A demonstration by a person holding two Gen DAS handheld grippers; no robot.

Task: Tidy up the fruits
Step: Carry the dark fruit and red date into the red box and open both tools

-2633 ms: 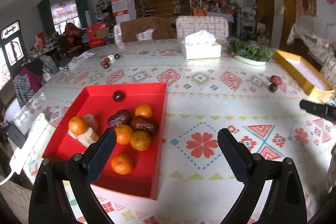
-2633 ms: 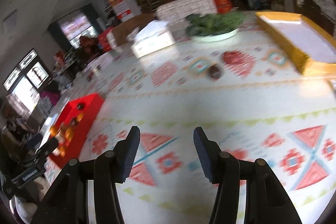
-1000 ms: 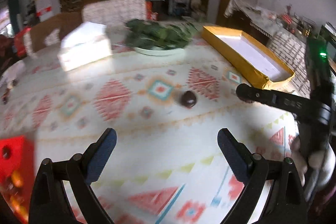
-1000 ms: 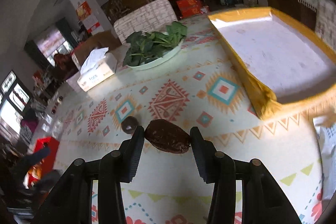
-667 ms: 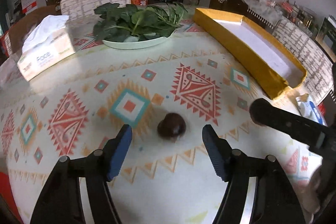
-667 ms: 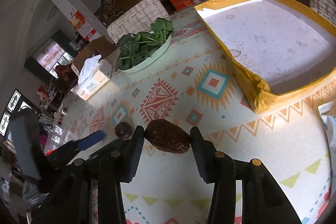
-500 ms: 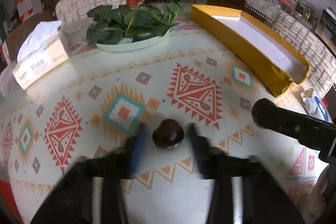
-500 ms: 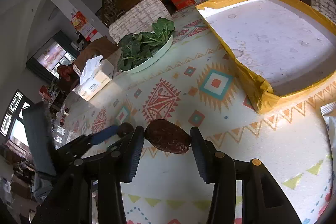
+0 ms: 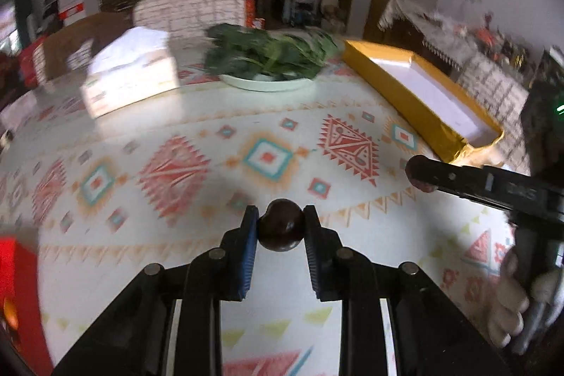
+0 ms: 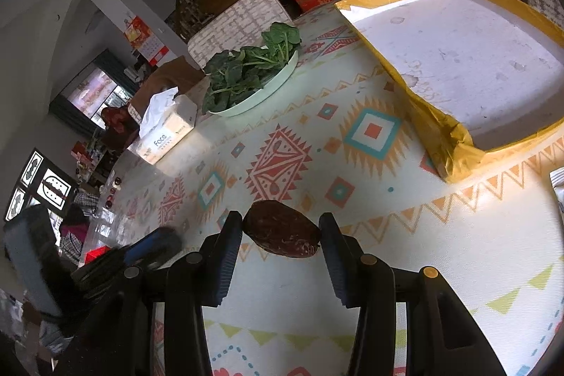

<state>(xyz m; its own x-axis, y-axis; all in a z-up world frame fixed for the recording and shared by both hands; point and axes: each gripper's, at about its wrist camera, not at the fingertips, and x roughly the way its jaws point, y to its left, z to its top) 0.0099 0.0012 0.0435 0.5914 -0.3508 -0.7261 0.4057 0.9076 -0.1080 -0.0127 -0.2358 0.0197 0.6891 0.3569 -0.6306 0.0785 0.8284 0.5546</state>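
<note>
I am clenching my left claw [image 9: 281, 229] on a small round dark fruit [image 9: 281, 230], pads pressing on both sides of it, just above the patterned counter [image 9: 176, 136]. My right claw [image 10: 281, 236] is gripping a longer, wrinkled brown fruit [image 10: 282, 233] end to end between its pads, also held just over the counter. From the left view I am seeing the right claw's tip off to the right, near the corner of the yellow tray [image 9: 423, 101].

That yellow tray [image 10: 454, 143] is lying close ahead of my right claw and looks bare inside. The red tray [image 9: 17, 288] is sitting at the far left edge of my left view, with something orange in it. A plate of greens [image 9: 268, 62] and a tissue box [image 9: 130, 76] are standing farther back.

I am judging the risks this way. The round fruit is smooth and only caught across its middle, so it could squirt out of my left claw if I swing quickly, then roll across the counter. The wrinkled fruit is held by its ends, so it could pivot or slip downward if my grip is loosening. My two claws are working near each other, so crossing paths toward a tray could knock one fruit free. I cannot tell which tray each fruit belongs in.
</note>
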